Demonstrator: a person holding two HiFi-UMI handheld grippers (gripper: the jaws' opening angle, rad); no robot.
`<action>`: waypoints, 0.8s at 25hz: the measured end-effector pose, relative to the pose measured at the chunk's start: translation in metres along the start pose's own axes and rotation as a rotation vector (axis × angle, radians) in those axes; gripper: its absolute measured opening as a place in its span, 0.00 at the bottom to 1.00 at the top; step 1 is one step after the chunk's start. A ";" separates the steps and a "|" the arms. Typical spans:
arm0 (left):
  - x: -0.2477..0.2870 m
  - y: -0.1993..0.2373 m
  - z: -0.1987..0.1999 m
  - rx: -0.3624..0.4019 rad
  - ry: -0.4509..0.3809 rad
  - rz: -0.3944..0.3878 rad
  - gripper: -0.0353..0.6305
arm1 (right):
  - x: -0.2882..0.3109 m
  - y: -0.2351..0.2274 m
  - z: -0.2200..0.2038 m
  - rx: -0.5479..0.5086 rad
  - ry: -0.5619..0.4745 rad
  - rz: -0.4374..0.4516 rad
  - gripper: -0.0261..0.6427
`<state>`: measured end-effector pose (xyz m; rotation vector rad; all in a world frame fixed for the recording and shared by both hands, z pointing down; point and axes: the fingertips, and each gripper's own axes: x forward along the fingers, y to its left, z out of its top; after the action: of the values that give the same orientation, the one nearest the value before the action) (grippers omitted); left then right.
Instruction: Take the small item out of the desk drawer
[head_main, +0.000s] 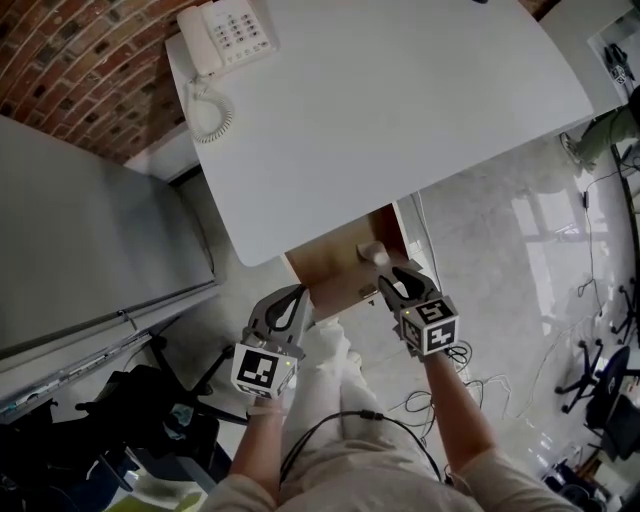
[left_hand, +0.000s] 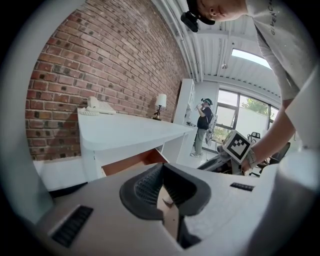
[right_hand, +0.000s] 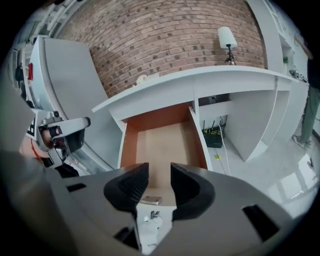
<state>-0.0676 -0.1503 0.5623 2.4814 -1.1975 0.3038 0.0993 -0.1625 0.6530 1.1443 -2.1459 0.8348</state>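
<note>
The right hand-held gripper (right_hand: 154, 186) gapes empty over the front edge of the open orange-sided wooden drawer (right_hand: 162, 142). The left hand-held gripper (left_hand: 161, 186) is closed beside it.

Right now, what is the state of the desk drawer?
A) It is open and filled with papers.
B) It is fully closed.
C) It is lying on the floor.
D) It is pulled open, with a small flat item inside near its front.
D: the drawer stands pulled out, and a small flat item lies on its bottom near the front edge.
</note>
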 end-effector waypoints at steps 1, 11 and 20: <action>0.004 0.001 -0.002 0.001 -0.001 -0.005 0.06 | 0.005 -0.003 -0.002 -0.011 0.027 -0.010 0.26; 0.036 0.002 -0.031 0.014 0.035 -0.034 0.06 | 0.058 -0.023 -0.026 -0.182 0.298 -0.027 0.31; 0.069 -0.005 -0.049 0.043 0.028 -0.051 0.06 | 0.094 -0.040 -0.052 -0.274 0.446 -0.062 0.35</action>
<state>-0.0224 -0.1758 0.6295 2.5316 -1.1254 0.3534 0.0986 -0.1897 0.7638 0.7929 -1.7781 0.6677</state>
